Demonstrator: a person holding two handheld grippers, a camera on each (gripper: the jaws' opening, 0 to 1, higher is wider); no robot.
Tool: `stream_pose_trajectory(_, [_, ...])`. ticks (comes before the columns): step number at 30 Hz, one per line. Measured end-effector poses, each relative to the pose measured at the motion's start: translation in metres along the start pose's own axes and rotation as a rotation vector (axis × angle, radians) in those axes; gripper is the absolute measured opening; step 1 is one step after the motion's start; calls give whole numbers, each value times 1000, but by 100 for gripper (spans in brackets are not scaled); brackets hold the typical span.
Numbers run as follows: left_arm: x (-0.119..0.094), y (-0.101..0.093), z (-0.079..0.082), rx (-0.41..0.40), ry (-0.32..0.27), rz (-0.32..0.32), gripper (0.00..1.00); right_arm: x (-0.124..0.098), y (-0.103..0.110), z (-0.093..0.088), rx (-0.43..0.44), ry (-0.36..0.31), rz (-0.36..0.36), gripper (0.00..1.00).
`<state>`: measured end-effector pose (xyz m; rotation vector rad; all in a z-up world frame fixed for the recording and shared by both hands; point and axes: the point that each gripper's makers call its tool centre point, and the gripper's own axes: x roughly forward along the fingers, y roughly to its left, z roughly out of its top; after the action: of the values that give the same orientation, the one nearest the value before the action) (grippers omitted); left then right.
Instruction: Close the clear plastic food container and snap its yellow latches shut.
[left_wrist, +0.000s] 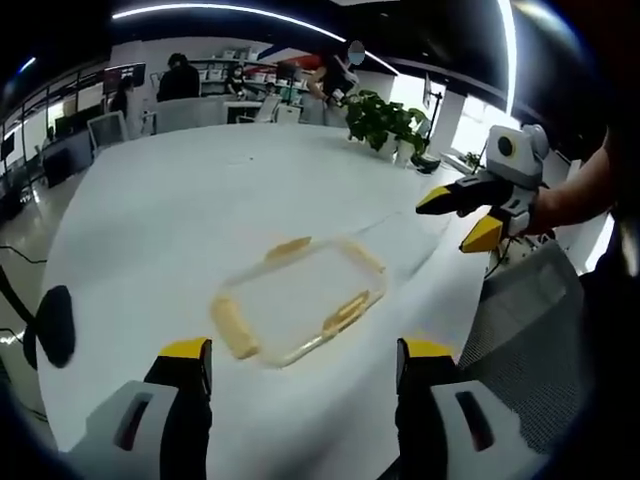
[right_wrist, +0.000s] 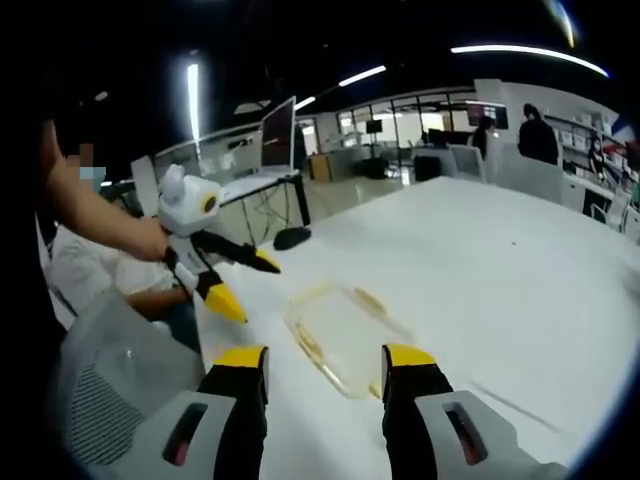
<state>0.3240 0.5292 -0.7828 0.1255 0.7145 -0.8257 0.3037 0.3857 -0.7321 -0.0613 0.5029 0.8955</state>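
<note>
Approach is the step in hand: our left gripper (left_wrist: 305, 360) and right gripper (right_wrist: 325, 368), fingers spread and empty, hover above the clear container (left_wrist: 297, 299) on the white counter (left_wrist: 180, 210); next we press its yellow latches (left_wrist: 234, 327) shut.

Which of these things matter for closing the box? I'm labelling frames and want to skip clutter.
For the job:
- clear container on the white table
- its yellow latches
- left gripper, open
- right gripper, open

Just lying about:
- potted plant
- laptop
- mesh chair
- people at the far desks
</note>
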Motion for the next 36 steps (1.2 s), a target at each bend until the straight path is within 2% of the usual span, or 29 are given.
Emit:
stream_pose_trajectory(10, [4,7,-6,44,40,-12,75,5,-8,-4,-24,34,-12,43])
stream_pose_trajectory(13, [5,12,-5,59,46,7,78,6,-9,-5,-34,43,-10,43])
stream_pose_trajectory(36, [19,26,-5,127,96,-26,73,21,-26,-18,-96,128,-16,42])
